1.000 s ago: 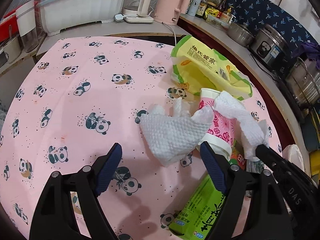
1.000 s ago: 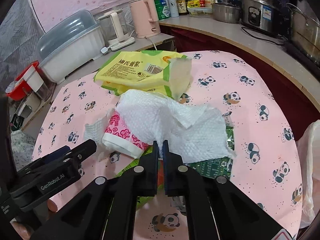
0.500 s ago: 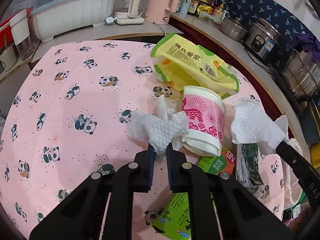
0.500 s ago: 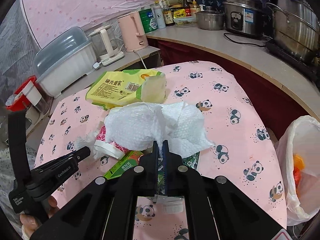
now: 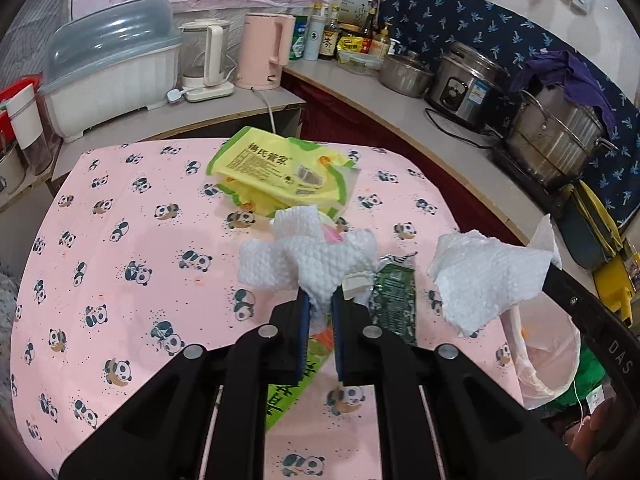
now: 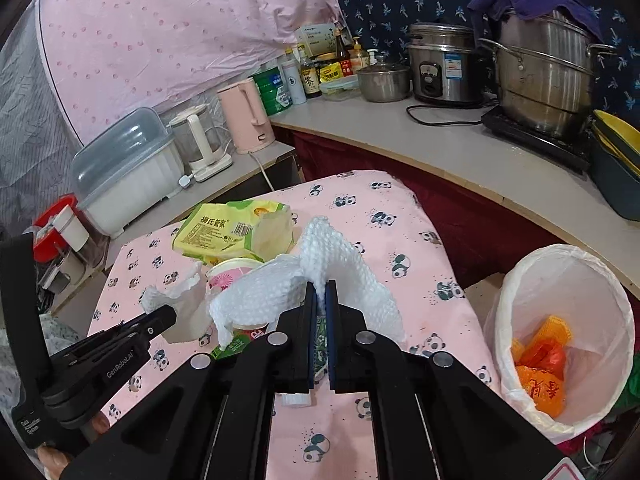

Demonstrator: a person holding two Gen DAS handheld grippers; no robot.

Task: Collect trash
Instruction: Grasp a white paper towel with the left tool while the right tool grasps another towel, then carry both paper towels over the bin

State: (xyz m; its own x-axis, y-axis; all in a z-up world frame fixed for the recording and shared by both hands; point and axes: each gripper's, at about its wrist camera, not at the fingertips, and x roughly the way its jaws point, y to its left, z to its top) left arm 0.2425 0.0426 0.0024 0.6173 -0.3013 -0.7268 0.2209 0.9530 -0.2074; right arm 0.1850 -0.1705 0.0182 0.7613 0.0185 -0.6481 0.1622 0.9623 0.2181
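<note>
My left gripper is shut on a crumpled white paper towel, held above the pink panda tablecloth. My right gripper is shut on a second white paper towel; that towel also shows in the left wrist view. On the table lie a yellow-green snack bag, a pink paper cup, a dark green wrapper and a light green carton. A bin lined with a white bag stands right of the table and holds orange trash.
A counter wraps around the back and right with a pink kettle, a blender, a covered dish rack, bottles, a rice cooker and a large steel pot. The table's right edge drops off beside the bin.
The left gripper closed on its paper towel and lifted it. Both grippers have risen and pulled back with their towels, and the right one has swung towards the bin, which now shows more fully.
</note>
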